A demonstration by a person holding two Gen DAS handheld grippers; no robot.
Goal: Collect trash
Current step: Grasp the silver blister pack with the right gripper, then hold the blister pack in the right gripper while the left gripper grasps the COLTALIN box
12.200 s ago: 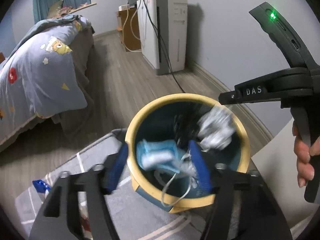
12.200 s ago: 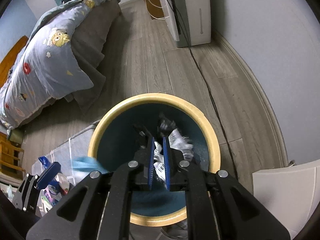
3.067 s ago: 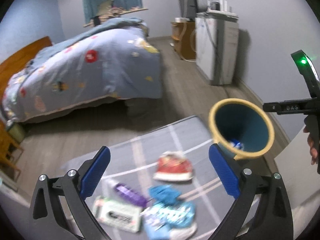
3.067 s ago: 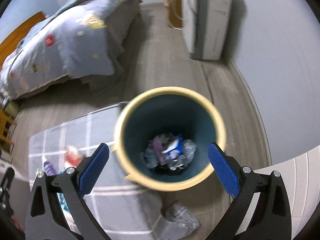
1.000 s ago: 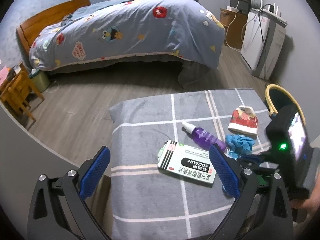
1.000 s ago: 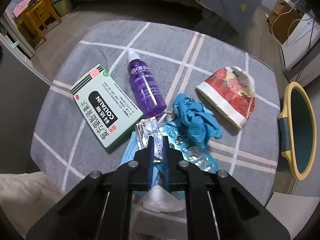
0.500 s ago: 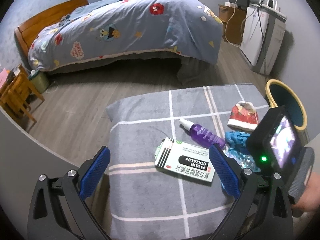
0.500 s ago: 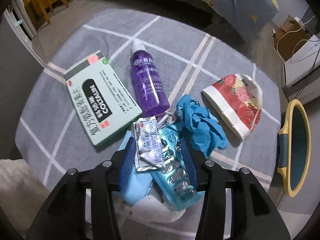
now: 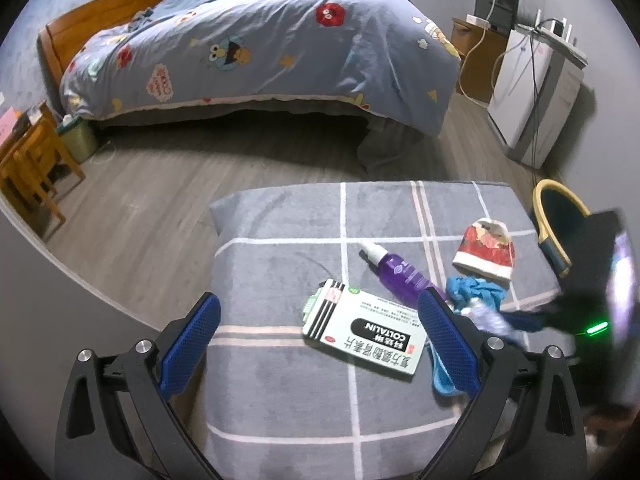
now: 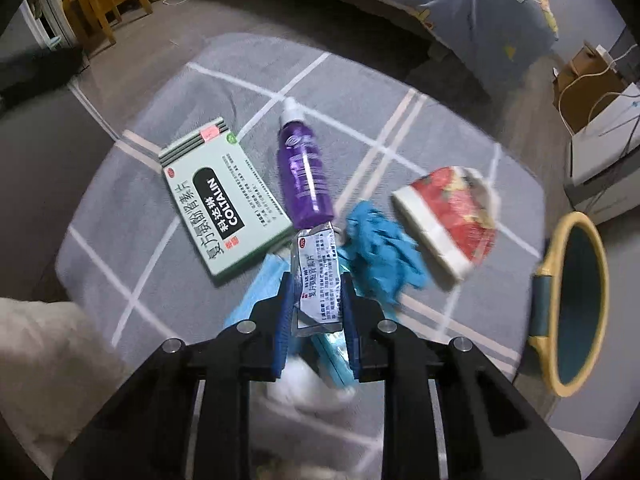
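One thin foil pill sheet (image 10: 316, 276) sits between the closing pads of the right gripper (image 10: 315, 316), above the gray surface (image 10: 160, 288); held only by its edges, it may bend and slip before reaching the bin (image 10: 576, 312). Left gripper (image 9: 316, 340) hangs apart, empty

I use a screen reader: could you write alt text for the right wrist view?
The right gripper, its jaws just closing, pinches a silver blister sheet above a grey checked cushion. Around it lie a green medicine box, purple bottle, blue glove and red packet; a yellow-rimmed bin stands right.
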